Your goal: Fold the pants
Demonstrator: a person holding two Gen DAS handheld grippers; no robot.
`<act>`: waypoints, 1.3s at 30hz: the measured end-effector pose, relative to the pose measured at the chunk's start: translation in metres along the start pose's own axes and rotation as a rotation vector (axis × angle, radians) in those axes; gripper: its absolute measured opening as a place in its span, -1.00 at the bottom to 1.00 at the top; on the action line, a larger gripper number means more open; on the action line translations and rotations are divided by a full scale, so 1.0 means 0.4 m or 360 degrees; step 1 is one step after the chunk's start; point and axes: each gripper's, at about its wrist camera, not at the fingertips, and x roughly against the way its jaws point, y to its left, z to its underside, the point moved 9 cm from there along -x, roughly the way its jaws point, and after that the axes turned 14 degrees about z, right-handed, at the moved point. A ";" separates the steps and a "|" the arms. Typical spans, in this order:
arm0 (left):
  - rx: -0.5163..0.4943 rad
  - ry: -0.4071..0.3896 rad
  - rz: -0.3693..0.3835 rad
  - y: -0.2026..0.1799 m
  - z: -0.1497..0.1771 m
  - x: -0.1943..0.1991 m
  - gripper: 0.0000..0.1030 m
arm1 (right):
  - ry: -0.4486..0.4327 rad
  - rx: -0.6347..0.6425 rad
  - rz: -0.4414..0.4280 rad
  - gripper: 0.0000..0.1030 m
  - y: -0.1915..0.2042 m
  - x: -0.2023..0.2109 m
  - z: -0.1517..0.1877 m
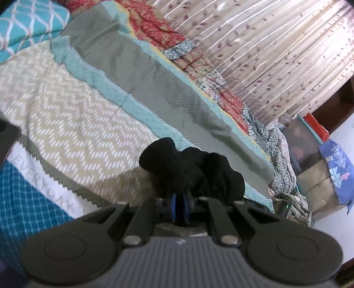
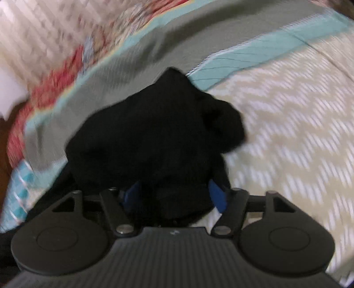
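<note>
While the left hand-held gripper (image 1: 180, 207) has its blue pads (image 1: 174, 207) pressed nearly together, a bunch of the black pants (image 1: 192, 171) is pinched between them and mounds up just ahead of the fingers, above the bed. Under it lies a patchwork bedspread (image 1: 73, 124) — a beige chevron panel, a grey quilted band (image 1: 168, 88) edged in light teal, a white strip printed "EVERYDAY" (image 1: 47, 180) and a dark teal grid patch at the lower left. A teal pillow (image 1: 28, 20) with white lattice lines sits at the far corner of the bed. Along the bed's far edge runs a red and floral quilt (image 1: 199, 59), and behind it hangs a leaf-print curtain (image 1: 276, 44). On the floor past the foot of the bed stand a box and a blue bag (image 1: 338, 170).

From the right wrist the view is motion-blurred. The right hand-held gripper (image 2: 174, 195) has its blue pads (image 2: 218, 196) set apart around a thick wad of the same black pants (image 2: 154, 133) — the cloth fills the gap and heaps over the fingers, with the chevron panel to its right and the grey band behind.
</note>
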 end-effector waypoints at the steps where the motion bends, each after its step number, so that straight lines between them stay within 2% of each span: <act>1: 0.0003 0.0001 -0.0016 0.006 0.006 0.000 -0.88 | 0.0001 0.0028 -0.0010 -0.66 0.012 -0.005 -0.020; 4: 0.0003 0.0014 -0.0070 0.024 0.022 -0.004 -0.87 | -0.0159 -0.0049 0.0013 -0.66 0.028 0.014 -0.140; 8: 0.0025 0.0021 -0.0103 0.041 0.030 -0.009 -0.87 | -0.0601 -0.0251 0.0109 -0.60 -0.016 0.121 -0.375; 10: 0.0029 0.0029 -0.0110 0.045 0.036 -0.014 -0.87 | -0.0681 -0.0299 0.0192 -0.13 -0.050 0.155 -0.423; 11: 0.0030 0.0035 -0.0112 0.048 0.039 -0.017 -0.87 | -0.0688 -0.0287 0.0206 -0.06 -0.067 0.167 -0.426; 13: 0.0039 0.0041 -0.0114 0.058 0.043 -0.025 -0.87 | -0.0656 -0.0211 0.0191 -0.05 -0.099 0.177 -0.382; 15: 0.0072 0.0046 -0.0117 0.074 0.044 -0.030 -0.87 | -0.0583 -0.0141 0.0172 -0.05 -0.122 0.166 -0.295; 17: 0.0107 0.0053 -0.0121 0.090 0.043 -0.031 -0.87 | -0.0425 -0.0136 0.0153 -0.05 -0.162 0.129 -0.191; 20: 0.0127 0.0054 -0.0122 0.100 0.044 -0.030 -0.87 | -0.0210 -0.0218 0.0024 -0.03 -0.165 0.079 -0.064; 21: 0.0131 0.0056 -0.0124 0.100 0.044 -0.031 -0.87 | -0.0135 -0.0209 0.0018 0.05 -0.166 0.056 -0.017; 23: 0.0136 0.0060 -0.0129 0.102 0.045 -0.035 -0.87 | -0.0054 -0.0154 0.0065 0.07 -0.147 0.015 0.036; 24: 0.0136 0.0062 -0.0132 0.102 0.046 -0.036 -0.87 | -0.0015 -0.0115 0.0084 -0.09 -0.135 -0.004 0.055; 25: 0.0134 0.0064 -0.0132 0.101 0.046 -0.037 -0.87 | -0.0006 -0.0079 0.0083 -0.42 -0.115 -0.009 0.048; 26: 0.0130 0.0064 -0.0133 0.099 0.047 -0.037 -0.87 | -0.0012 -0.0033 0.0099 -0.47 -0.100 -0.007 0.046; 27: 0.0127 0.0064 -0.0134 0.100 0.046 -0.037 -0.87 | -0.0033 -0.0013 0.0081 -0.77 -0.087 0.010 0.034; 29: 0.0131 0.0065 -0.0142 0.104 0.045 -0.039 -0.87 | -0.0092 -0.0040 0.0006 -0.77 -0.071 0.042 -0.022; 31: 0.0149 0.0062 -0.0152 0.113 0.043 -0.041 -0.87 | -0.0228 -0.0103 -0.0026 -0.78 -0.074 0.105 -0.095; 34: 0.0158 0.0058 -0.0157 0.120 0.039 -0.041 -0.87 | -0.0461 -0.0305 -0.0032 -0.78 -0.150 0.220 -0.221; 36: 0.0152 0.0059 -0.0159 0.121 0.038 -0.042 -0.87 | -0.0618 -0.0409 0.0056 -0.78 -0.230 0.300 -0.281; 39: 0.0160 0.0054 -0.0158 0.124 0.035 -0.042 -0.87 | -0.0845 -0.0508 0.0288 -0.78 -0.383 0.432 -0.333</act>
